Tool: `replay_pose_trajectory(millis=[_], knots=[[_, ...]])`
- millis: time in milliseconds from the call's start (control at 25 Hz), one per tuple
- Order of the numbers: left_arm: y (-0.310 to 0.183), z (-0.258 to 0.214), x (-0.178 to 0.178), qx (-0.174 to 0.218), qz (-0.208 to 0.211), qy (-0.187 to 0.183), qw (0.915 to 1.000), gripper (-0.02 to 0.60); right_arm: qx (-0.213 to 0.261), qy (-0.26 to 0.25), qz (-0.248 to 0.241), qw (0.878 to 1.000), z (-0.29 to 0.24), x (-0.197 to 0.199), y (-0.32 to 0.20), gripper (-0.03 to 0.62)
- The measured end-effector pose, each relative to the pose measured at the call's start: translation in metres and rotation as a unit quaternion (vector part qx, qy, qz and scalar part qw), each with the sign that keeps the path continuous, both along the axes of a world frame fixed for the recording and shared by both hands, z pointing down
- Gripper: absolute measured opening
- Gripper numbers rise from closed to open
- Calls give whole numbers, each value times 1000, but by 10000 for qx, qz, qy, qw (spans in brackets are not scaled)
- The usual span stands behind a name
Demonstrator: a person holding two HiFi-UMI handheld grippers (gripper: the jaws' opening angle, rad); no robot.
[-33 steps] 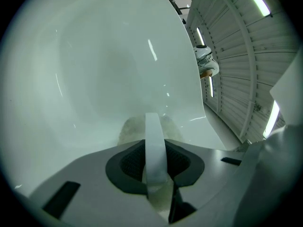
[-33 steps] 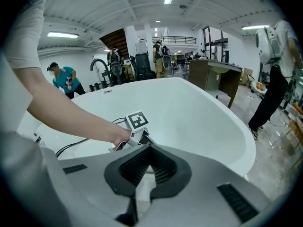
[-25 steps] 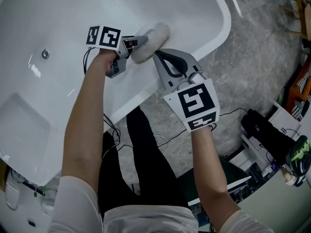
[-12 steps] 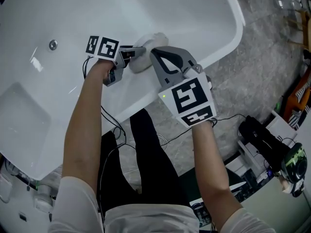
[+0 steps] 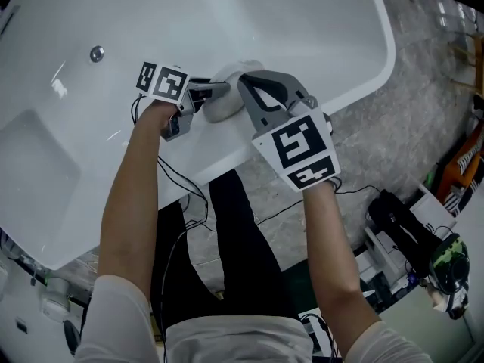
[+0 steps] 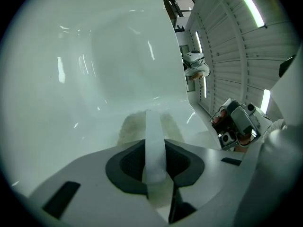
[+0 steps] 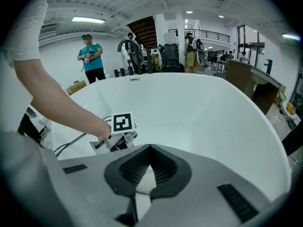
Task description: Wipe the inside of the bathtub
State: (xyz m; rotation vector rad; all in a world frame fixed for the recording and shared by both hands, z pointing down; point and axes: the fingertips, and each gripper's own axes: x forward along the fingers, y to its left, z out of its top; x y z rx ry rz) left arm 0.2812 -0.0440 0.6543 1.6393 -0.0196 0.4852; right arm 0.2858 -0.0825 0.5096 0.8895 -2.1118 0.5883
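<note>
The white bathtub [image 5: 302,21] fills the upper head view. My left gripper [image 5: 219,89] is shut on a white strap of a fuzzy off-white cloth [image 5: 223,109], which lies against the tub's inner wall near the near rim. In the left gripper view the strap runs between the jaws of the left gripper [image 6: 154,148] to the cloth [image 6: 130,126], pressed on the tub [image 6: 94,70]. My right gripper [image 5: 248,80] hovers just right of the cloth with its tips together. In the right gripper view the right gripper [image 7: 149,149] looks shut above the tub [image 7: 213,108].
A round metal fitting [image 5: 97,53] sits on the tub wall to the left. Cables [image 5: 181,195] trail over the near rim to the grey stone floor [image 5: 393,127]. Equipment cases [image 5: 412,218] stand at the right. Several people [image 7: 91,56] stand beyond the tub's far end.
The left gripper has slid the cloth a little along the wall toward the round fitting and the near rim. The right gripper has drawn in close beside it.
</note>
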Motion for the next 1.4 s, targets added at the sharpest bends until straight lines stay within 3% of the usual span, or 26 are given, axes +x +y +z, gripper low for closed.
replay_pose_trajectory(millis=[200,440,680,1040,1400], knots=[[10,-4,-22,-40,-85,58,9999,95,-12,-37,-221,9997,0,-23,3,19],[34,-7,-77,-48,-128,58,9999,95,-32,-70,-552,9984,-2,-77,21,18],[42,-10,-121,-132,-448,103,9989,95,-95,-91,-865,9962,1,-115,27,18],[74,-17,-227,-137,-719,221,9971,95,-103,-151,-1413,9898,0,-233,51,19],[72,-14,-225,-142,-1000,408,9941,95,-127,-158,-1833,9828,15,-253,47,19]])
